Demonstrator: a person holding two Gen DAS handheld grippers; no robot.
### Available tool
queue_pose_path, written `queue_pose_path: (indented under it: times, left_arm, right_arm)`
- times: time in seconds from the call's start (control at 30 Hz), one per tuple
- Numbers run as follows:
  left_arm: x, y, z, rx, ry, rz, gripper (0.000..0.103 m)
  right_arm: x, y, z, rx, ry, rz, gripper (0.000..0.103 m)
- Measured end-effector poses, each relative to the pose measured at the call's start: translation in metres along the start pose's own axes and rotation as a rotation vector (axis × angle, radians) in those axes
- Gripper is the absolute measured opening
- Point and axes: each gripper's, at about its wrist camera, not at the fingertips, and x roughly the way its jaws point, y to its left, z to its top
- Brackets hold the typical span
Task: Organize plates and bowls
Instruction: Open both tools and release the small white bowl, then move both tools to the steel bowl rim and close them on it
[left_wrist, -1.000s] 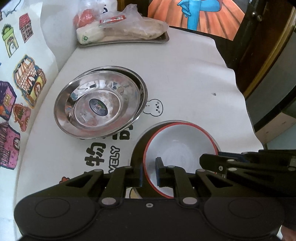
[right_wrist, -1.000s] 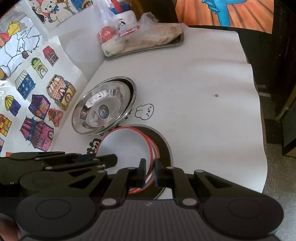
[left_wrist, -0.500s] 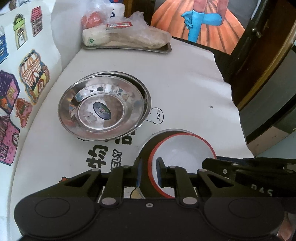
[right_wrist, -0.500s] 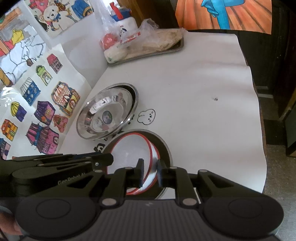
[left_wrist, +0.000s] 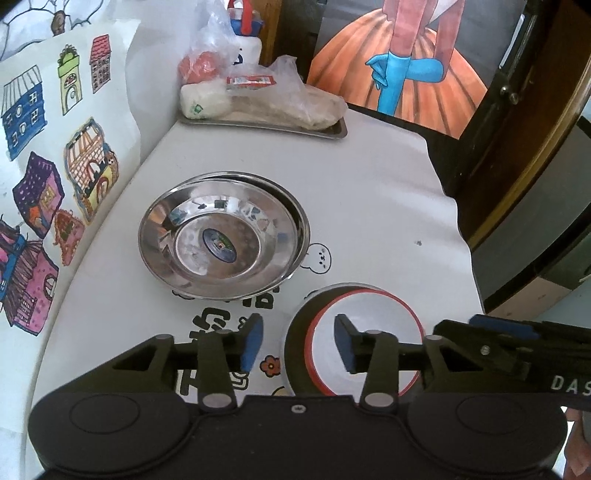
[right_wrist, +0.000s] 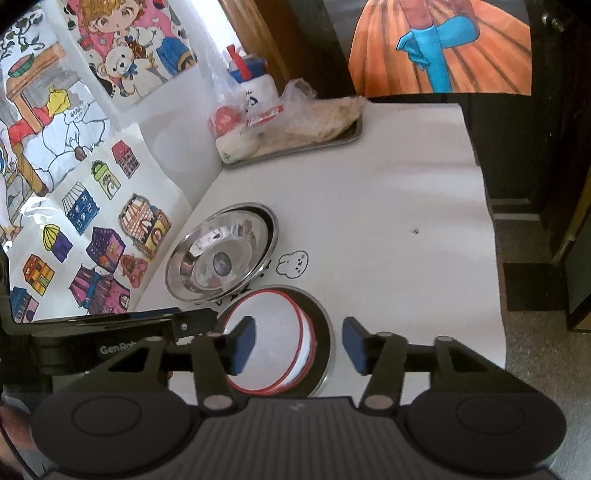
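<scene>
A: What is recorded for task progress?

B: On the white table (left_wrist: 388, 192), the polished steel plates (left_wrist: 221, 236) are seen nested in one stack. The red-rimmed white bowls (right_wrist: 269, 350) are seen stacked inside a dark round dish (right_wrist: 325, 343) near the front edge. Little is judged to remain.

A: And the grippers?

B: The jaws of the left gripper (left_wrist: 297, 345) and the right gripper (right_wrist: 299, 345) are opening around the bowl rims; nothing is gripped.

A: Obstructions?

B: A steel tray of bagged food (left_wrist: 266, 107) is set well apart.
</scene>
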Motion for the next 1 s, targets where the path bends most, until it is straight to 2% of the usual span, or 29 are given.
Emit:
queue_pose_path:
  times: [0.07,0.13,0.23,0.33,0.47,0.53,0.7,0.8,1.0]
  left_arm:
    - [-0.002,0.003,-0.001,-0.002,-0.015,-0.004,0.054]
    - [-0.006,0.006,-0.003,-0.008,-0.041,-0.01,0.065]
    - [-0.012,0.014,-0.009,-0.023,-0.088,-0.025,0.072]
    - [-0.019,0.024,-0.016,-0.05,-0.139,-0.052,0.08]
    - [-0.027,0.033,-0.026,-0.06,-0.201,-0.055,0.086]
    - [-0.031,0.035,-0.032,-0.054,-0.233,-0.045,0.092]
    - [-0.038,0.037,-0.046,-0.03,-0.294,-0.011,0.096]
    - [-0.036,0.039,-0.054,-0.014,-0.306,-0.01,0.1]
    - [-0.025,0.046,-0.068,-0.009,-0.309,-0.002,0.102]
  right_arm:
    - [-0.003,-0.001,-0.002,-0.002,-0.013,0.003,0.071]
    - [-0.005,-0.002,-0.003,-0.01,-0.025,0.012,0.075]
    - [-0.01,-0.001,-0.008,-0.035,-0.057,0.026,0.085]
    - [-0.014,-0.001,-0.014,-0.059,-0.101,0.044,0.089]
    - [-0.02,-0.005,-0.023,-0.071,-0.156,0.072,0.098]
    - [-0.022,-0.008,-0.027,-0.076,-0.185,0.068,0.098]
    - [-0.019,-0.017,-0.036,-0.089,-0.226,0.015,0.098]
    - [-0.014,-0.028,-0.043,-0.072,-0.225,0.008,0.098]
    - [-0.003,-0.047,-0.054,-0.049,-0.216,-0.002,0.098]
